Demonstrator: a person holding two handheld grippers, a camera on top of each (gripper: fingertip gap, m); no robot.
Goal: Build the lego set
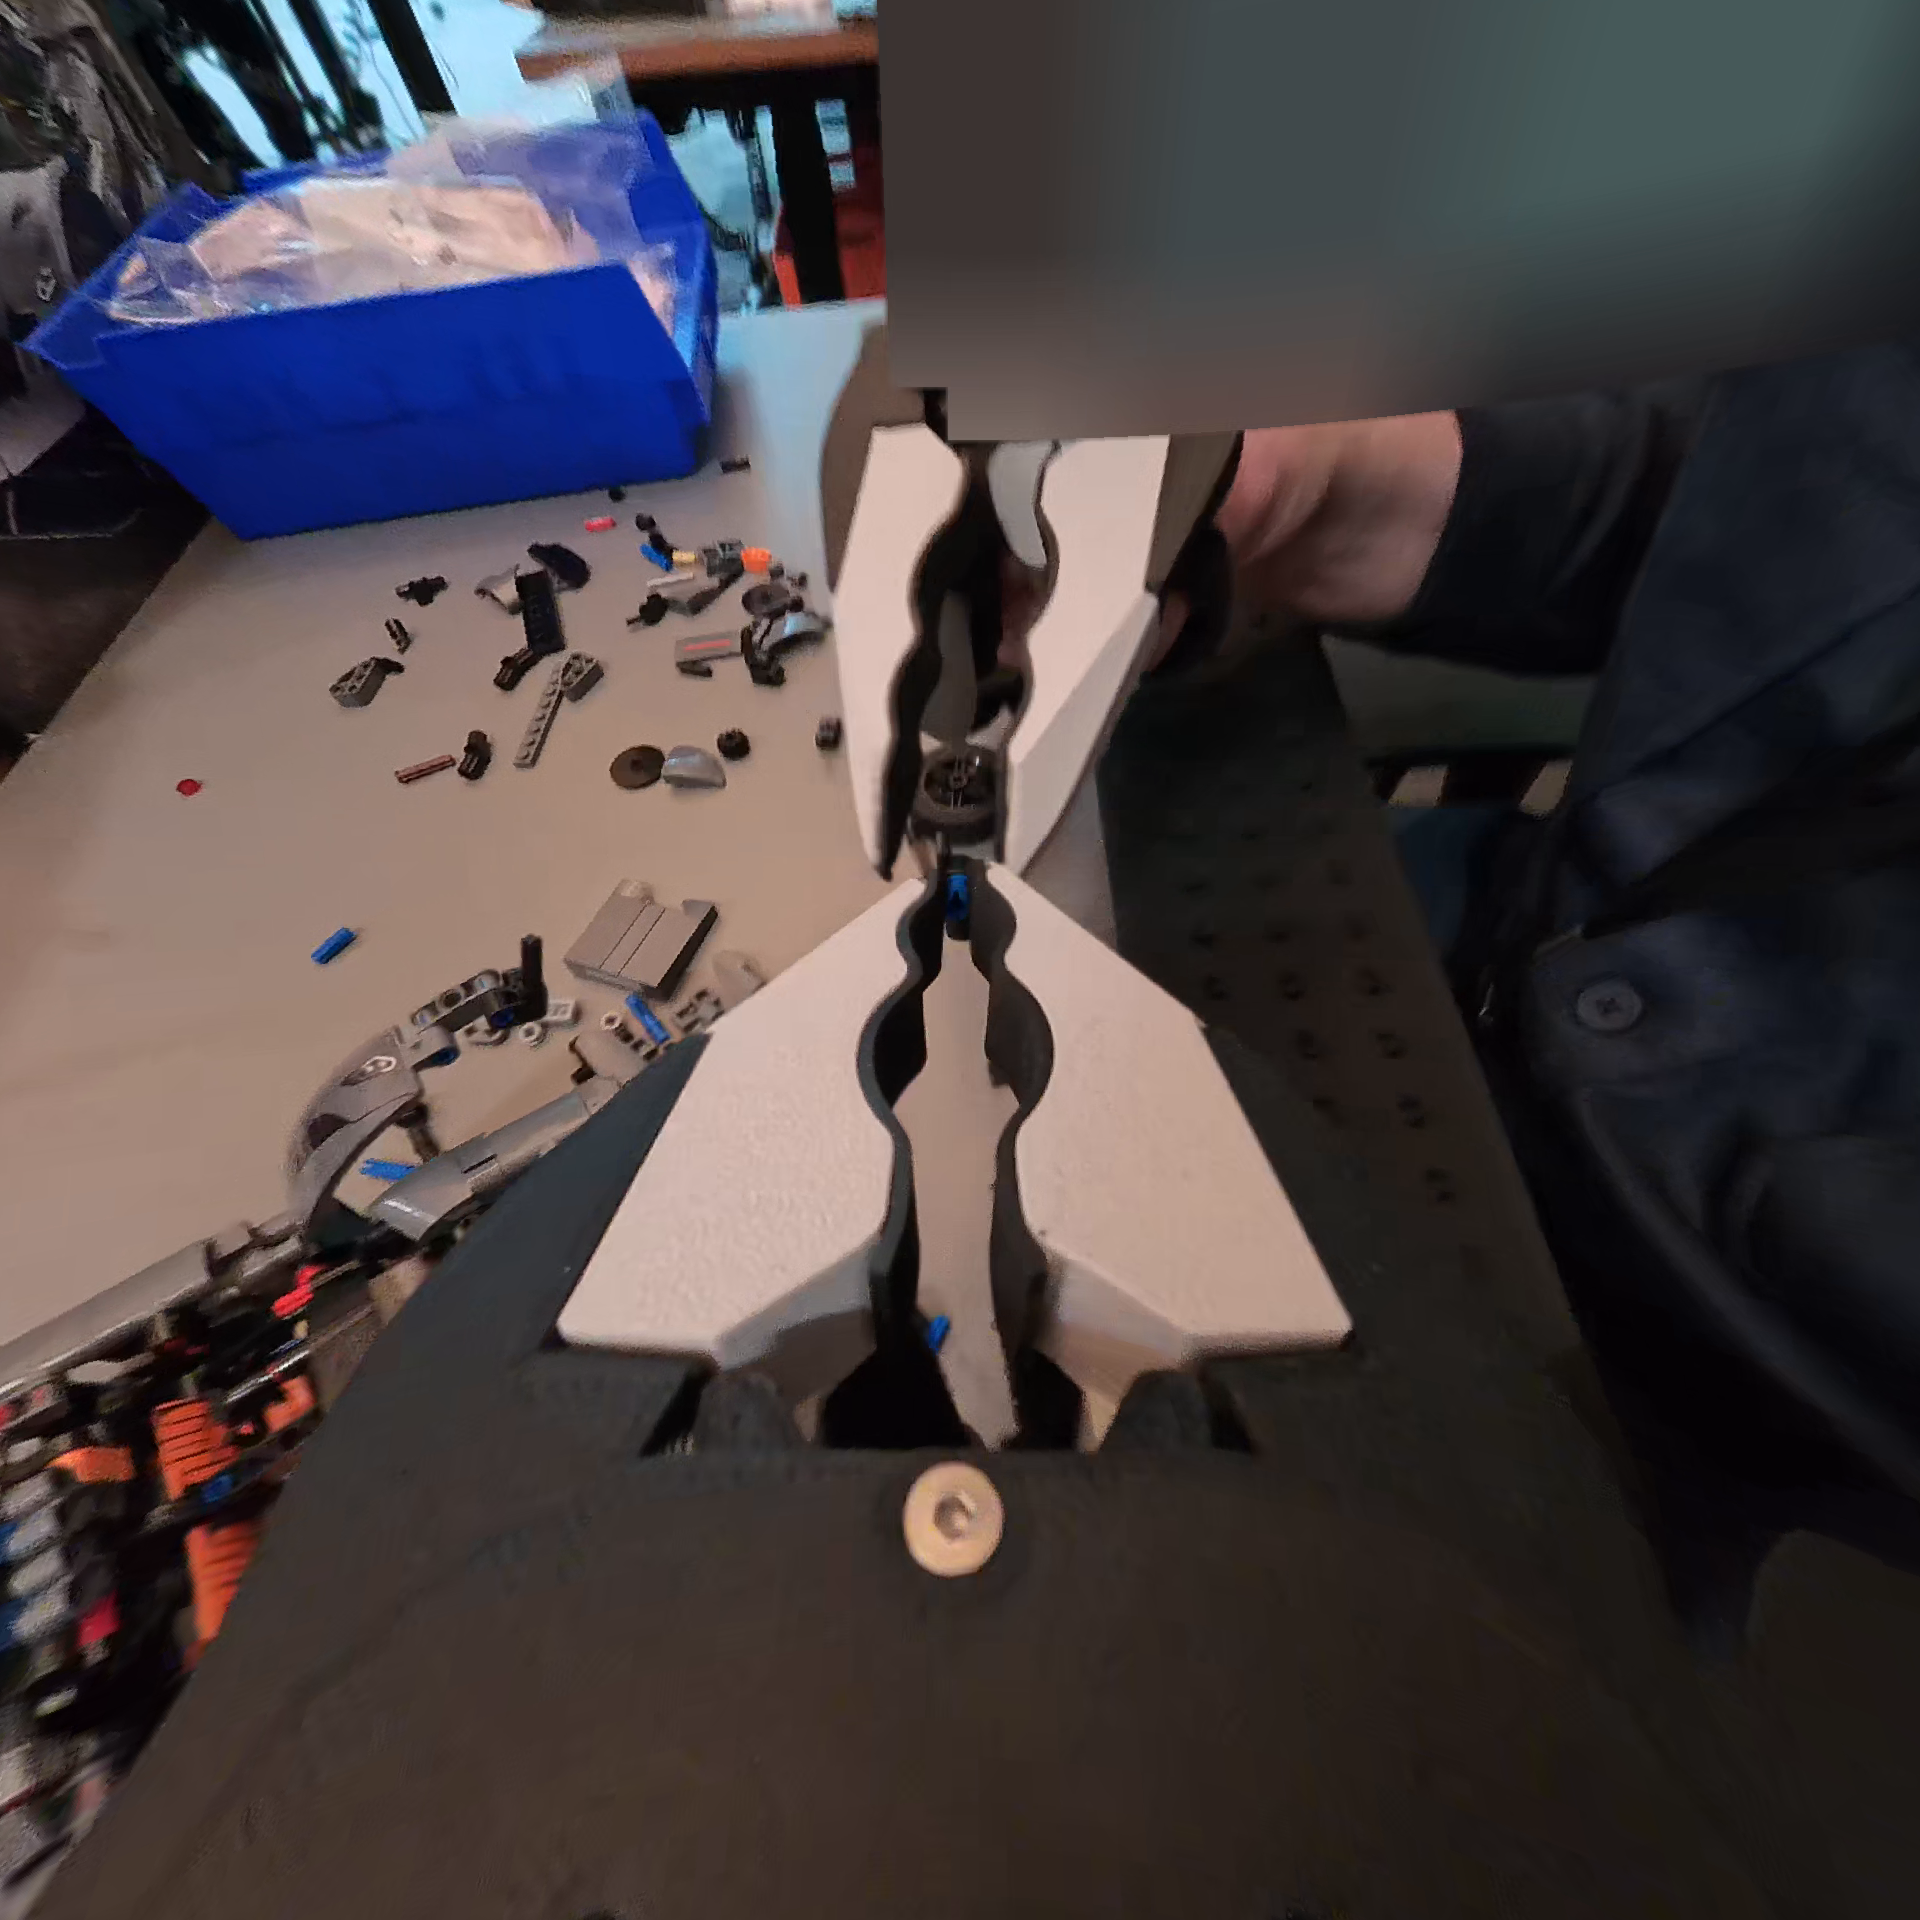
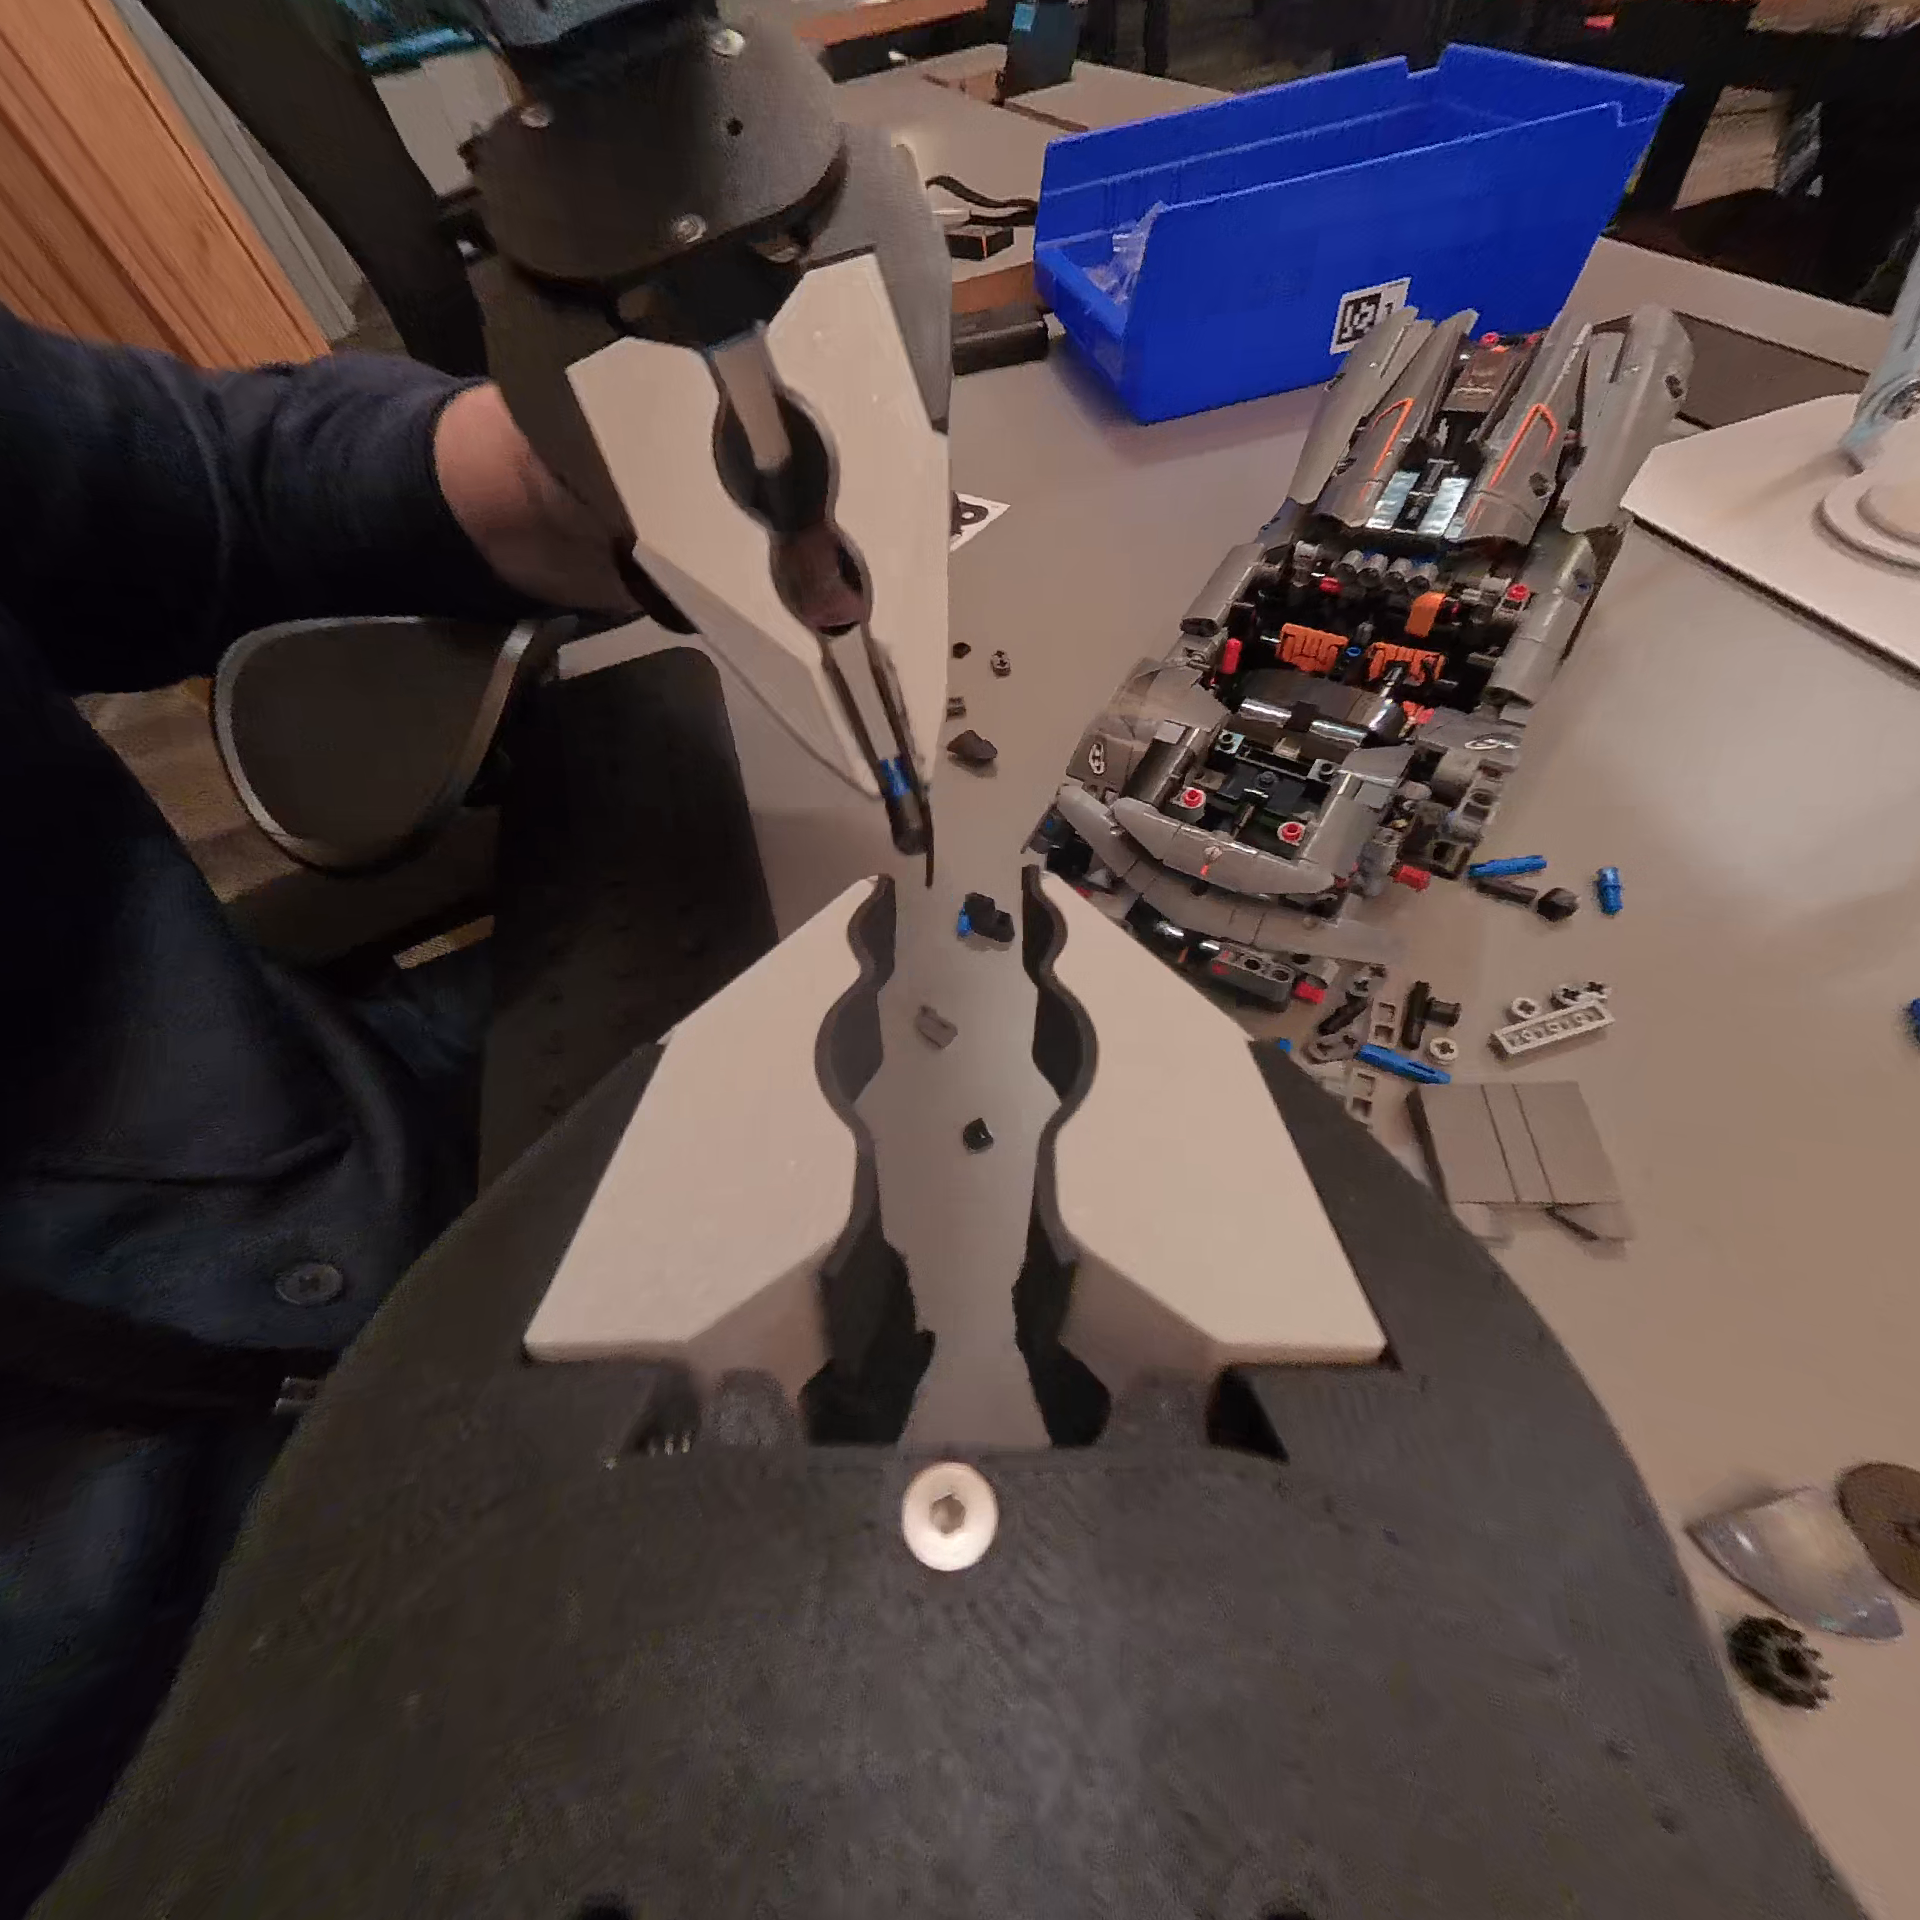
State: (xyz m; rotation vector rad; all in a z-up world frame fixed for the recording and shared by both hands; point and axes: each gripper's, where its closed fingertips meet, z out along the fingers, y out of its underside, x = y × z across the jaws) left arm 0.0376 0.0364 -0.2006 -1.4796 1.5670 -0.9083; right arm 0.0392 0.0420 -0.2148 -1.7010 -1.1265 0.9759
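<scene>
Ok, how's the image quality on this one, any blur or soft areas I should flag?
Left wrist view: the car model in the lower-left corner is smeared, the loose pieces farther off read well, and a mosaic patch covers the upper right. Right wrist view: the car model is sharp, while the black gear near the lower-right edge is soft.

Grey table — lego car; blue bin; loose pieces
</scene>
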